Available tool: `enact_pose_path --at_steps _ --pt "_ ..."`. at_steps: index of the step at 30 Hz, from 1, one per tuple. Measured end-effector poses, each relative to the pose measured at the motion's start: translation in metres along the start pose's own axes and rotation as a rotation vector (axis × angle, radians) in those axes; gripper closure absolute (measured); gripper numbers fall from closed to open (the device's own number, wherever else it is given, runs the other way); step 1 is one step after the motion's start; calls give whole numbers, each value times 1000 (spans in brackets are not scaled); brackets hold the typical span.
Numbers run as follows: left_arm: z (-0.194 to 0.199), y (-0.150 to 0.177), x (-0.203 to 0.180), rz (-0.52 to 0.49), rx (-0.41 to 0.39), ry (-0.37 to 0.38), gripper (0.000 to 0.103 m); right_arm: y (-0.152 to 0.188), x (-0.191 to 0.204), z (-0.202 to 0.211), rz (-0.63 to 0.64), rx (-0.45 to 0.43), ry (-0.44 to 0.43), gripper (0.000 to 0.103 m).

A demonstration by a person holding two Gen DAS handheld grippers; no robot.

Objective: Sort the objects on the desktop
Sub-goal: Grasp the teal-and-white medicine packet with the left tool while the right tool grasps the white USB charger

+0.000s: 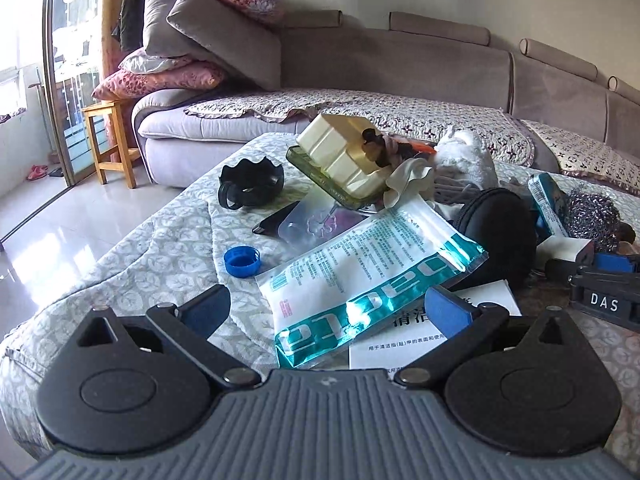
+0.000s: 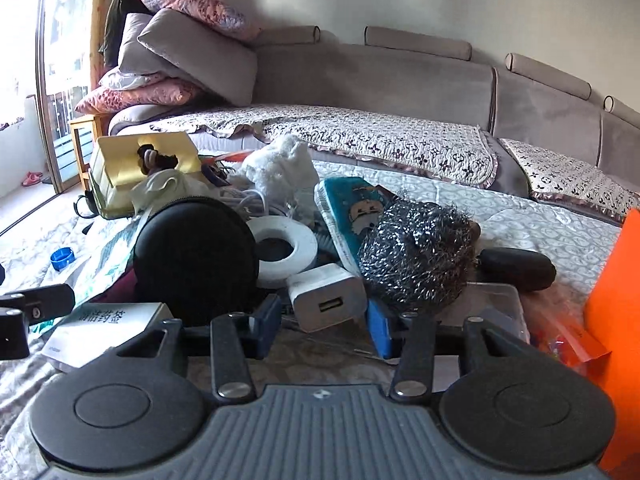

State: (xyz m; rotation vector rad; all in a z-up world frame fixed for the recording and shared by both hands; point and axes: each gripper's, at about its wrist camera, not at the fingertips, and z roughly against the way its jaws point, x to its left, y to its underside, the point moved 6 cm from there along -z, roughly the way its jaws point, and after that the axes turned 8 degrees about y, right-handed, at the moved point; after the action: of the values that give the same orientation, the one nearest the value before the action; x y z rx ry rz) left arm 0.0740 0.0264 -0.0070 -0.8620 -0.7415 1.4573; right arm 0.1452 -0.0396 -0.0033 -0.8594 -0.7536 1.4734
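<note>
A pile of small objects lies on a patterned cloth-covered table [image 1: 160, 248]. My left gripper [image 1: 332, 312] is open, its blue pads either side of the near end of a teal and white foil pouch [image 1: 360, 276], not touching it. My right gripper [image 2: 324, 322] is open, its pads flanking a white USB charger [image 2: 326, 296] lying just ahead. Behind the charger sit a steel wool scourer [image 2: 420, 252], a round black zip case [image 2: 192, 248], a white tape roll [image 2: 280, 250] and a teal tissue pack [image 2: 352, 208].
A blue bottle cap [image 1: 241, 261], a black scalloped bowl [image 1: 252, 182], a cream and gold box [image 1: 344, 152] on a green tray, a white fluffy cloth [image 1: 464, 156] and a white leaflet box [image 2: 104, 328] are spread around. An orange object [image 2: 616, 320] stands at the right. A grey sofa [image 1: 400, 64] runs behind.
</note>
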Motion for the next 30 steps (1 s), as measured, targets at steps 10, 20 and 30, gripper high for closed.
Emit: enact_pose_path --at_steps 10,20,30 --pt "-1 0 -2 -23 -3 58 0 -1 -4 -1 -41 3 -8 59" --pt "-17 2 -10 -120 -23 -25 0 1 -2 -2 -44 -7 -8 56" --pt "-19 -1 -10 -131 49 -18 93 -4 -6 0 -135 20 -58 66"
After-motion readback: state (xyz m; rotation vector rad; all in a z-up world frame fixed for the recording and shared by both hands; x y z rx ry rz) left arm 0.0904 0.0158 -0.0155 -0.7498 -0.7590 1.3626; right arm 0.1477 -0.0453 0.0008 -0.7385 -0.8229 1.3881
